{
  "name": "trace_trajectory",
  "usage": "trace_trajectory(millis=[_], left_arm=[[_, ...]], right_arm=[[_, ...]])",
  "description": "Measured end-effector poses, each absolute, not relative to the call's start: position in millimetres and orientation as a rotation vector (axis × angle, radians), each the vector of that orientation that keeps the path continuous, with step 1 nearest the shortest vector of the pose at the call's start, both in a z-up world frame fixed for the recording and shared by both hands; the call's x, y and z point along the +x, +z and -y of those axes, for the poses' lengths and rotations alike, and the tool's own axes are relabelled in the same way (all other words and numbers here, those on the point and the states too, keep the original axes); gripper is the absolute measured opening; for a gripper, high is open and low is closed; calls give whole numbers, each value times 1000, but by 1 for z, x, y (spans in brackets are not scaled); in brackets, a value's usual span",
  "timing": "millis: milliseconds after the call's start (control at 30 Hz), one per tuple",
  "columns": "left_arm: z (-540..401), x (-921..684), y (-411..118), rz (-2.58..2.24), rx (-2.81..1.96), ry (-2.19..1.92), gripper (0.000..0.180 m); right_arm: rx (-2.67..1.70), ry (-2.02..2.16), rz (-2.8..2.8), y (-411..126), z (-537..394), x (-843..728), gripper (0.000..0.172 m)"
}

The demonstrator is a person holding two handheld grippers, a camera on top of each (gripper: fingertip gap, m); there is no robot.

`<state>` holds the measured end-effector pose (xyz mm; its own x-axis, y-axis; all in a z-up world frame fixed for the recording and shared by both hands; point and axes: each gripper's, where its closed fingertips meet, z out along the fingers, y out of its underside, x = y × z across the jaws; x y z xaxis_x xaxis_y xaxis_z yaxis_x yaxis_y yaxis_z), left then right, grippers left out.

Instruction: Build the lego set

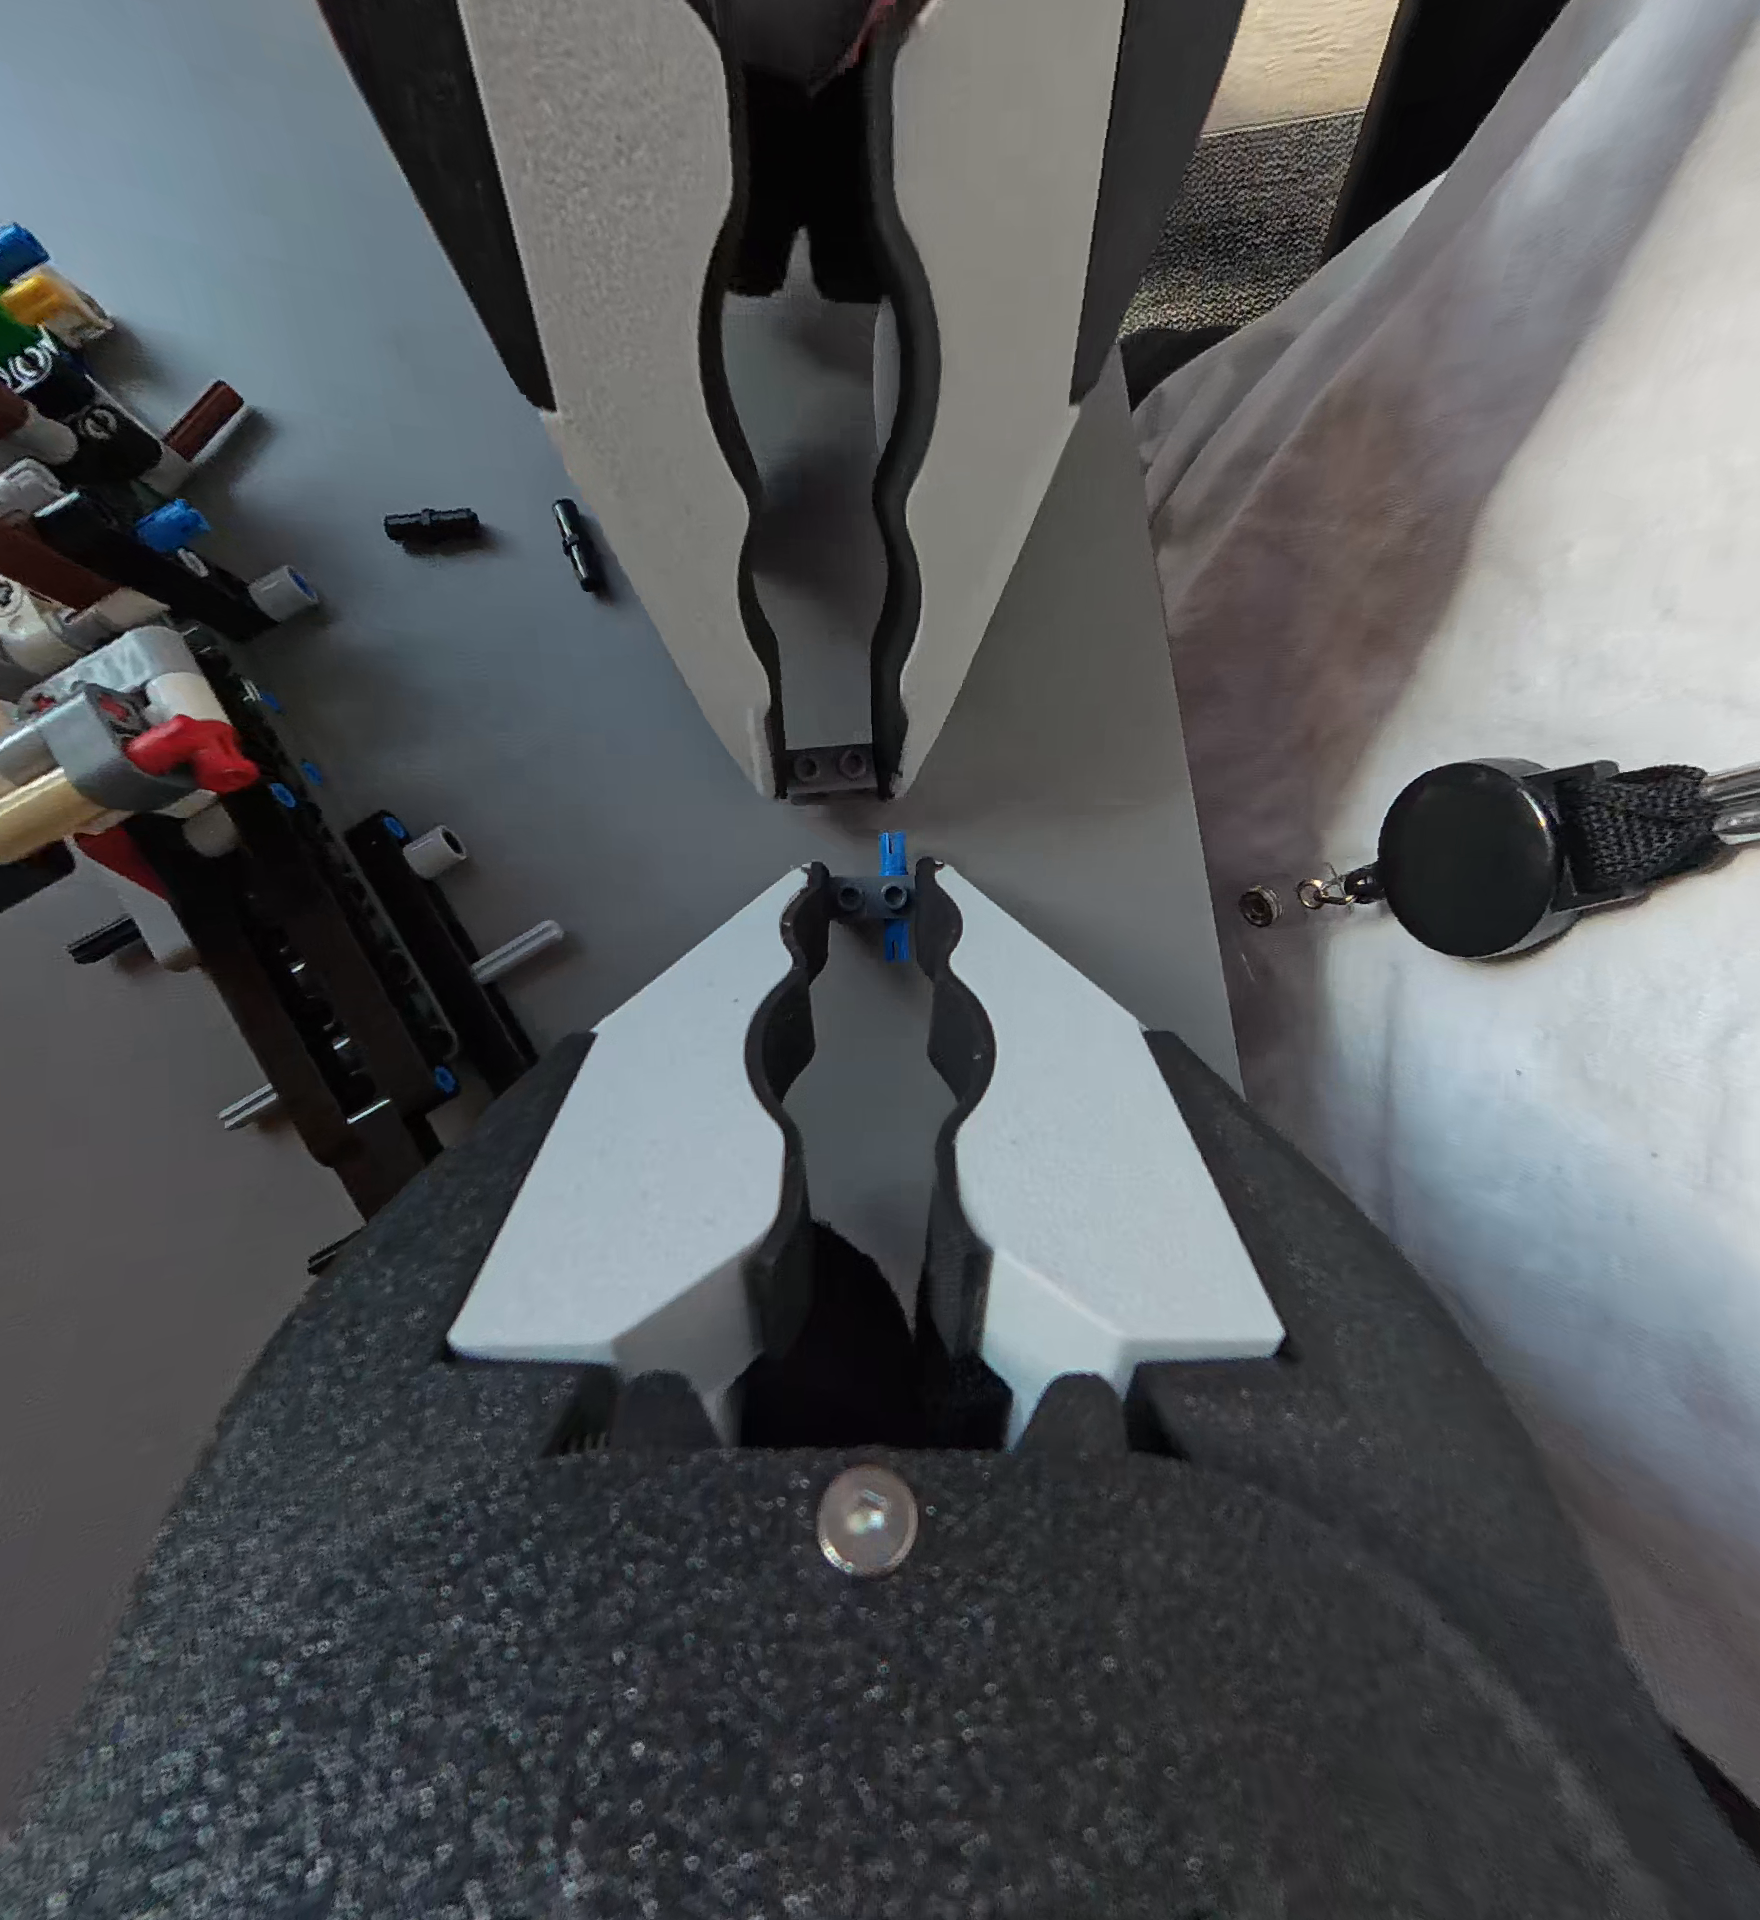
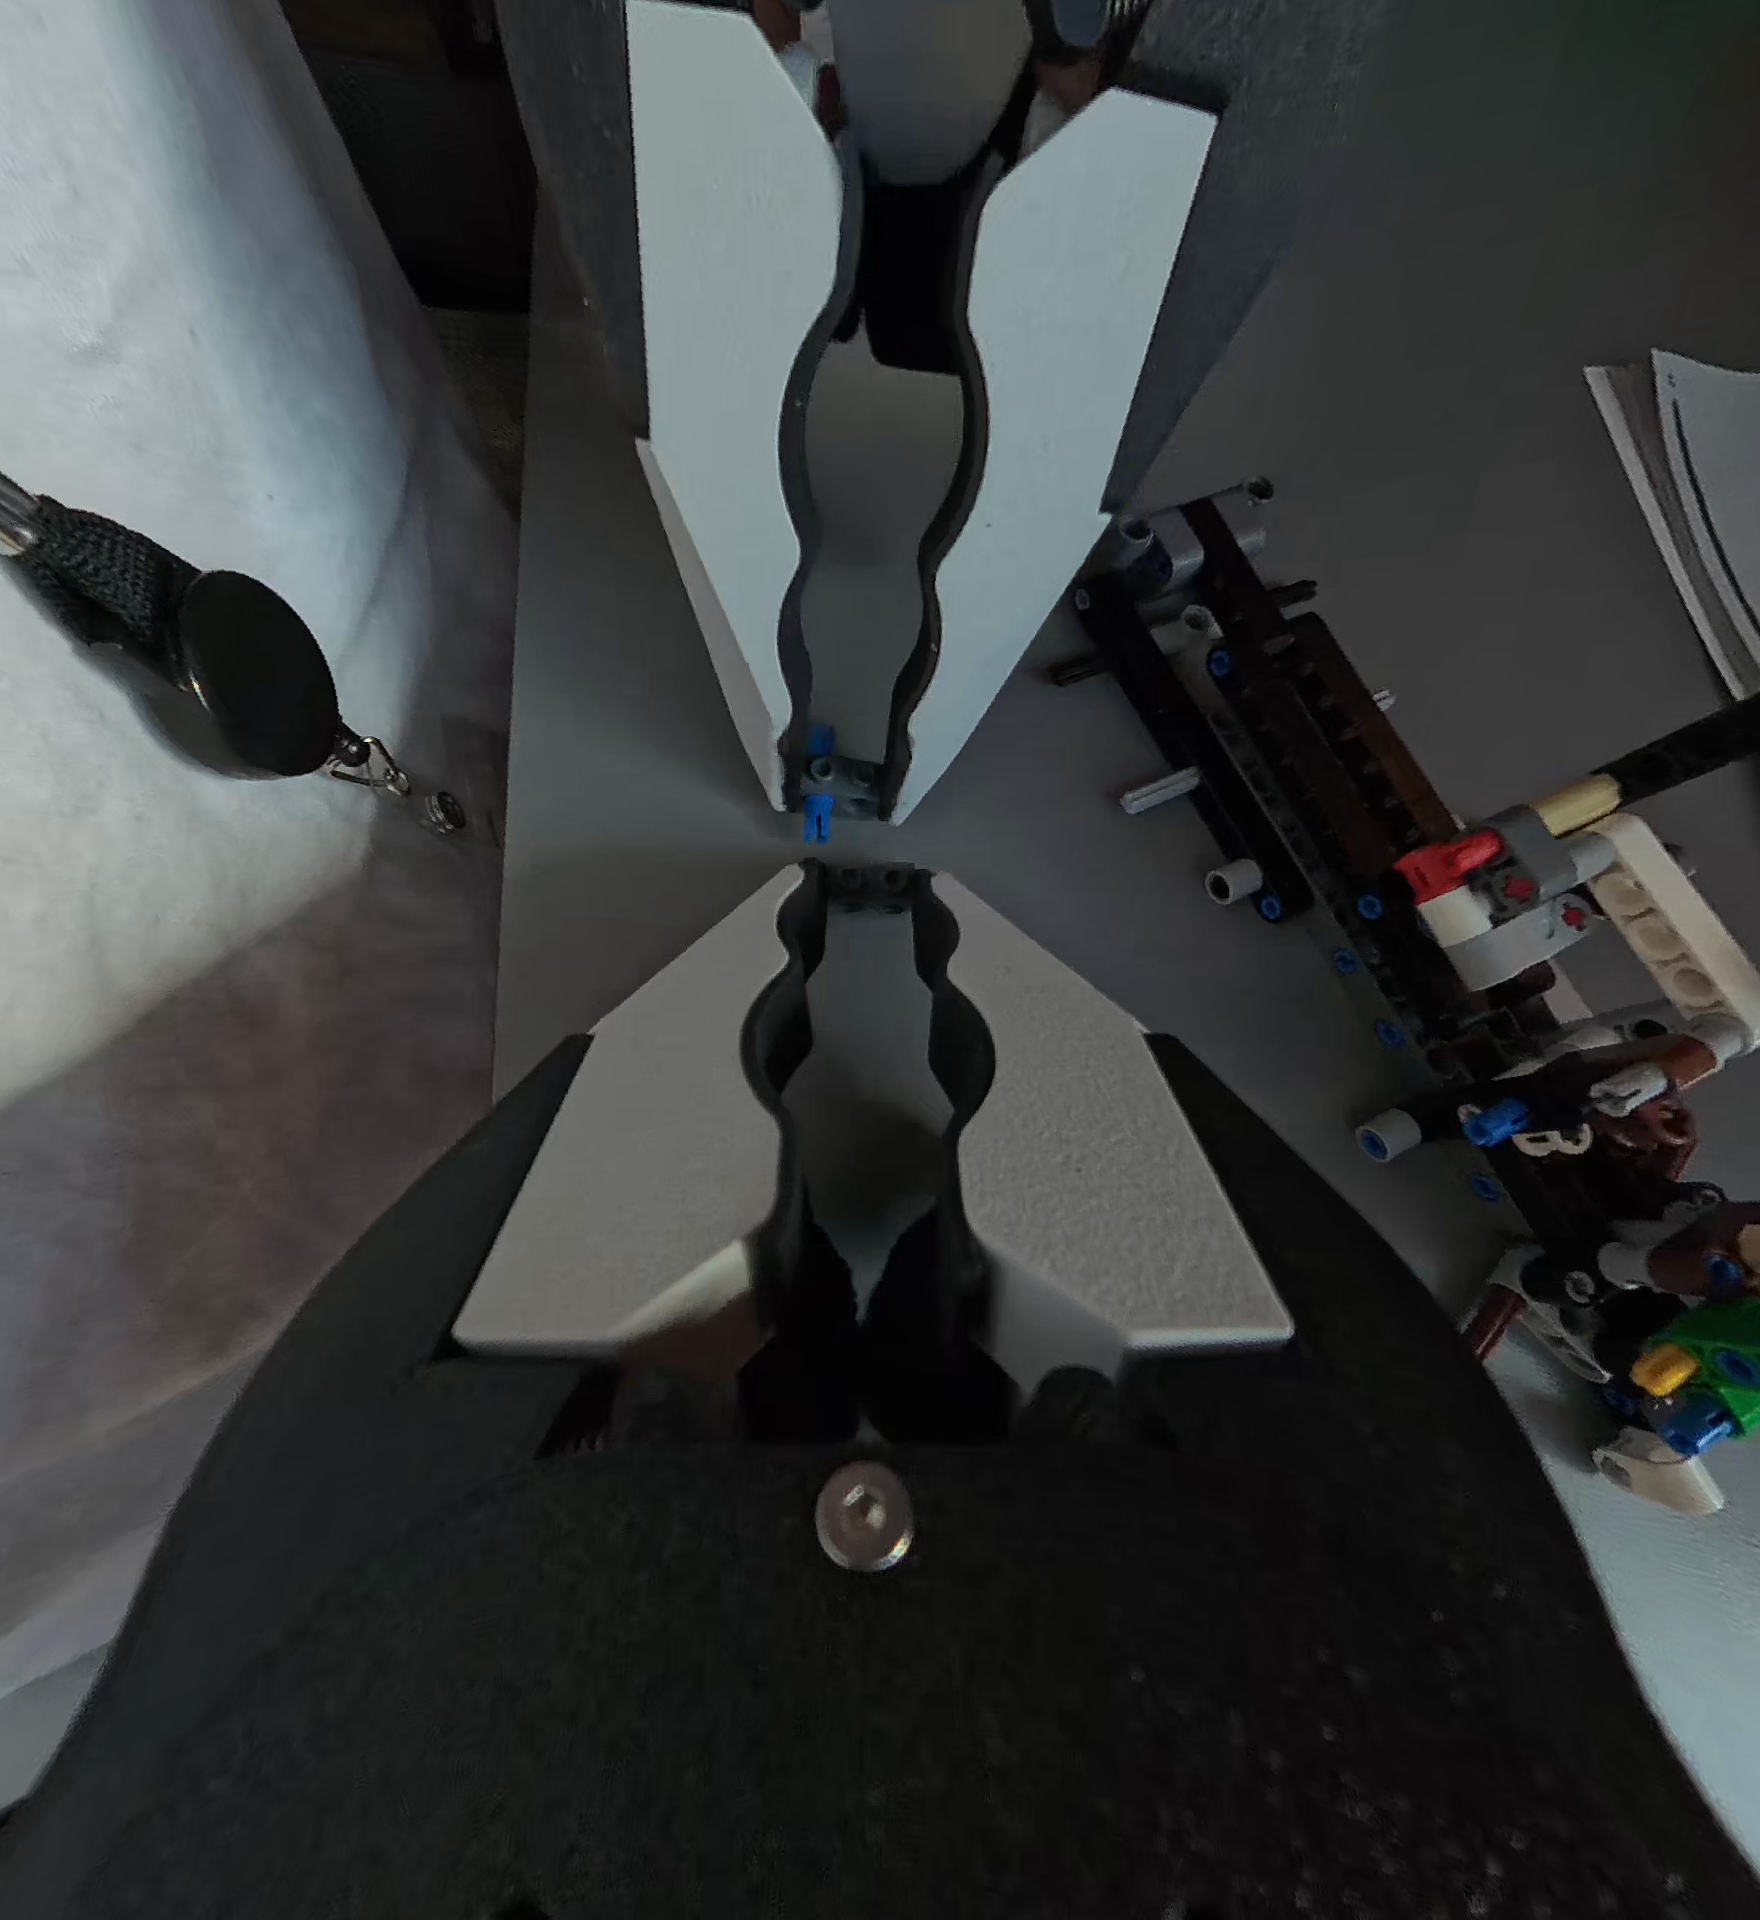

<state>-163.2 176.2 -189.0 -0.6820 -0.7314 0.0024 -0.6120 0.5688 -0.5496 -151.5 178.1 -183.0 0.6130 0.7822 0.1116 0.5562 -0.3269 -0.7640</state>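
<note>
Presently, the left gripper [image 1: 868,878], at frame centre in its own view, is clamped on a small dark grey connector block [image 1: 871,897] with a blue pin [image 1: 892,904] through its right hole; both pads press its ends. Directly opposite, tip to tip and just apart, the right gripper [image 2: 868,878] is clamped on a second dark grey block [image 2: 871,888], bare of any pin; both hover over the grey worktop [image 1: 502,727]; a multicoloured brick assembly [image 1: 107,727] lies at left of the left view; two black pins [image 1: 431,525] lie loose nearby; a black badge reel [image 1: 1468,857] rests on white cloth [image 1: 1582,468] at right.
</note>
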Motion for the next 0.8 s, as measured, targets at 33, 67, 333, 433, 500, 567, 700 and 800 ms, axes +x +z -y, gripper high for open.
trace_trajectory(millis=[33, 67, 333, 433, 500, 567, 700, 800], left_arm=[[-175, -164, -189, -2575, -1106, -781, 14], [-173, -164, -189, -2571, -1093, -792, 14], [-173, -163, -189, -2551, -1080, -795, 14], [-175, -163, -189, -2558, -1070, -725, 14], [-175, -163, -189, -2551, -1064, -716, 14], [-176, -163, -189, -2542, -1058, -712, 19], [-177, -166, -186, -2533, -1061, -741, 24], [-179, -166, -185, -2533, -1051, -737, 25]], right_arm=[[-2004, 360, 1040, -179, -179, -153, 15], [-1986, 347, 1034, -177, -180, -153, 15], [-2076, 373, 1026, -187, -170, -164, 15], [-2095, 364, 995, -188, -172, -163, 15], [-2105, 390, 988, -189, -169, -165, 18], [-2114, 387, 967, -189, -168, -162, 29], [-2097, 368, 939, -185, -165, -155, 27], [-2084, 370, 928, -183, -164, -156, 26]])
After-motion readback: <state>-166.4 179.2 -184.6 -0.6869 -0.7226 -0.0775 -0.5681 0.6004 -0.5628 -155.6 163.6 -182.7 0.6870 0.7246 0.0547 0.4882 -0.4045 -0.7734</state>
